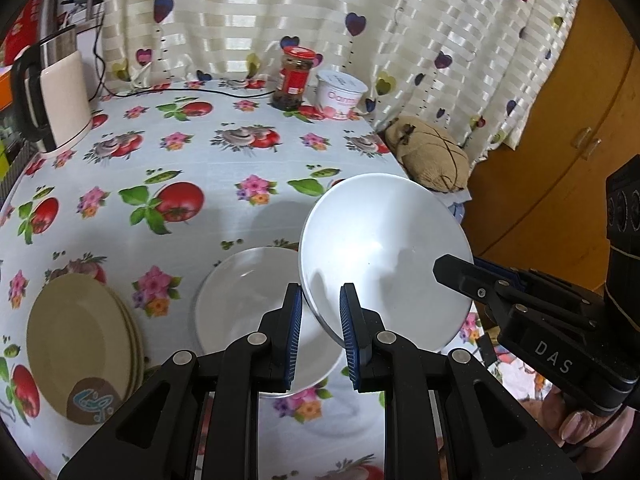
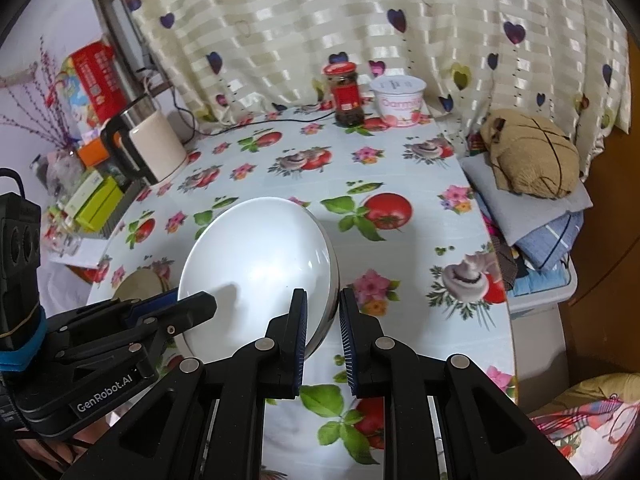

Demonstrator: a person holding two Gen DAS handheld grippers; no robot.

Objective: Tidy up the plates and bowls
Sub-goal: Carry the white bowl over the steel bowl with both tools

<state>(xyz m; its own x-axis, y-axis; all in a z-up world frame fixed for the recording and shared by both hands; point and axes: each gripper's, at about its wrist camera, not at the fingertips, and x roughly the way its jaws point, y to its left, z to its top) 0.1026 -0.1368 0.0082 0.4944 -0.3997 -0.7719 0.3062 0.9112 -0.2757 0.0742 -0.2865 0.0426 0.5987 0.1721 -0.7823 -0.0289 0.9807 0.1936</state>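
Note:
A white bowl [image 1: 384, 256] hangs tilted above the flowered tablecloth, held at two sides of its rim. My left gripper [image 1: 321, 334] is shut on the near-left rim, and my right gripper [image 2: 323, 334] is shut on the opposite edge of the white bowl [image 2: 260, 264]. Each gripper shows in the other's view, the right one [image 1: 452, 270] and the left one [image 2: 200, 304]. Below the raised bowl a second white dish [image 1: 244, 300] rests on the table. A stack of beige plates [image 1: 76, 340] lies to the left, partly hidden in the right wrist view [image 2: 138, 284].
At the table's back stand a red-lidded jar [image 1: 294, 78] and a yogurt tub [image 1: 340, 94]; a white kettle [image 1: 60, 96] is at the left. A tan bundle [image 1: 432, 156] on folded cloths [image 2: 532, 208] sits past the right table edge, by a wooden cabinet [image 1: 560, 120].

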